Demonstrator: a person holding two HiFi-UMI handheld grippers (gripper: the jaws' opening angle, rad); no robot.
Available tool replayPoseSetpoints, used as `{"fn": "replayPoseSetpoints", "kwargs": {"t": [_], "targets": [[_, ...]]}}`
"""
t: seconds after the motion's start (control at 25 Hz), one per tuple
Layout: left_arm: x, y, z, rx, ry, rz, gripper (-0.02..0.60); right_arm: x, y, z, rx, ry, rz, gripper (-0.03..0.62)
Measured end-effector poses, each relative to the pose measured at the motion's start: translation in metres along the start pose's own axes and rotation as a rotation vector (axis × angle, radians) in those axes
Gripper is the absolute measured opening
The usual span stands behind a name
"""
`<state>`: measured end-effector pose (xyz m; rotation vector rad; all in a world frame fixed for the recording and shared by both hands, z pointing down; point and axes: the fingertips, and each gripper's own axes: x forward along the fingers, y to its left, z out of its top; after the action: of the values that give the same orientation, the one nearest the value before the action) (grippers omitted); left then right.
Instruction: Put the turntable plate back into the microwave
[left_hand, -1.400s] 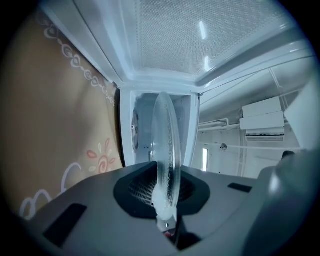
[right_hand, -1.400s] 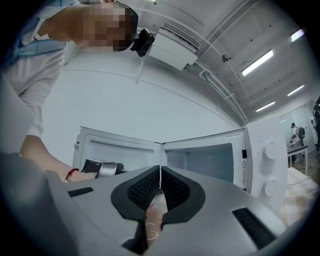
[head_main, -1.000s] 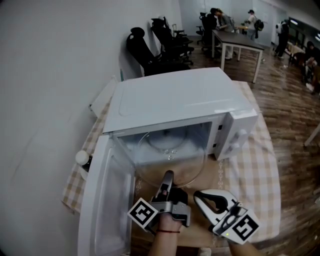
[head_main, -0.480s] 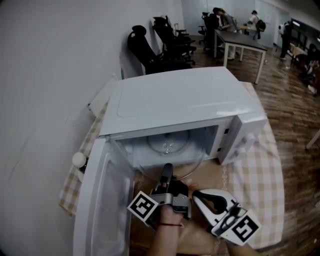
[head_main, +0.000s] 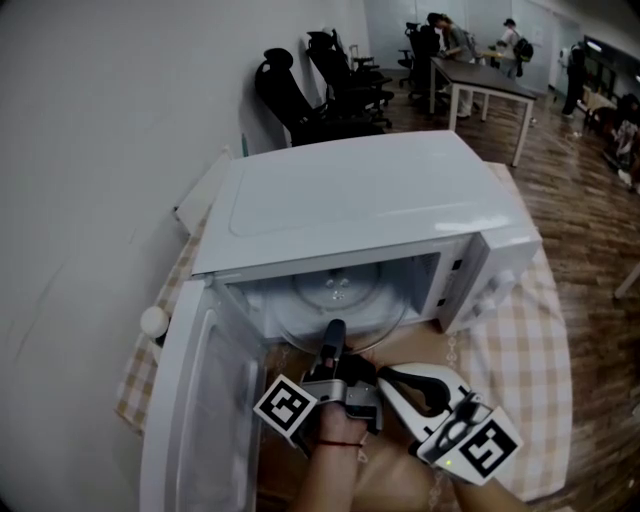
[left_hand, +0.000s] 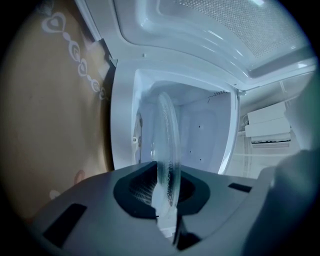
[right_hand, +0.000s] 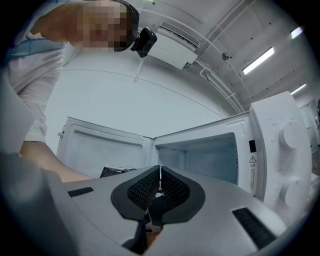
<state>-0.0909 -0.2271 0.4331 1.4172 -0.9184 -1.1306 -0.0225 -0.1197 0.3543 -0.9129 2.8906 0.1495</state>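
The white microwave stands with its door swung open to the left. The clear glass turntable plate lies mostly inside the cavity, roughly level. My left gripper is shut on the plate's near rim at the cavity mouth. In the left gripper view the plate shows edge-on, clamped between the pads, with my left gripper facing the cavity. My right gripper hovers just right of the left one, in front of the opening. In its own view my right gripper is shut with nothing in it.
The microwave's control panel with two knobs sits right of the opening. A checked tablecloth covers the table. A white-capped bottle stands left of the door. Office chairs and a wall lie behind.
The left gripper has pushed the plate deeper into the cavity, so less glass sticks out over the sill. The right gripper has moved forward alongside it.
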Motion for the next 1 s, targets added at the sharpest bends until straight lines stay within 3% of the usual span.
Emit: {"fn": "replayPoseSetpoints", "kwargs": {"t": [0.44, 0.68, 1.0], "targets": [[0.015, 0.004, 0.011, -0.004, -0.011, -0.002, 0.028, 0.018, -0.032, -0.009, -0.042, 0.039, -0.027, 0.034], [0.027, 0.006, 0.016, 0.003, -0.016, 0.046, 0.035, 0.025, -0.035, -0.013, -0.036, 0.048, -0.033, 0.034], [0.041, 0.008, 0.017, -0.002, -0.007, 0.168, 0.035, 0.023, -0.040, -0.007, -0.028, 0.021, -0.047, 0.032]]}}
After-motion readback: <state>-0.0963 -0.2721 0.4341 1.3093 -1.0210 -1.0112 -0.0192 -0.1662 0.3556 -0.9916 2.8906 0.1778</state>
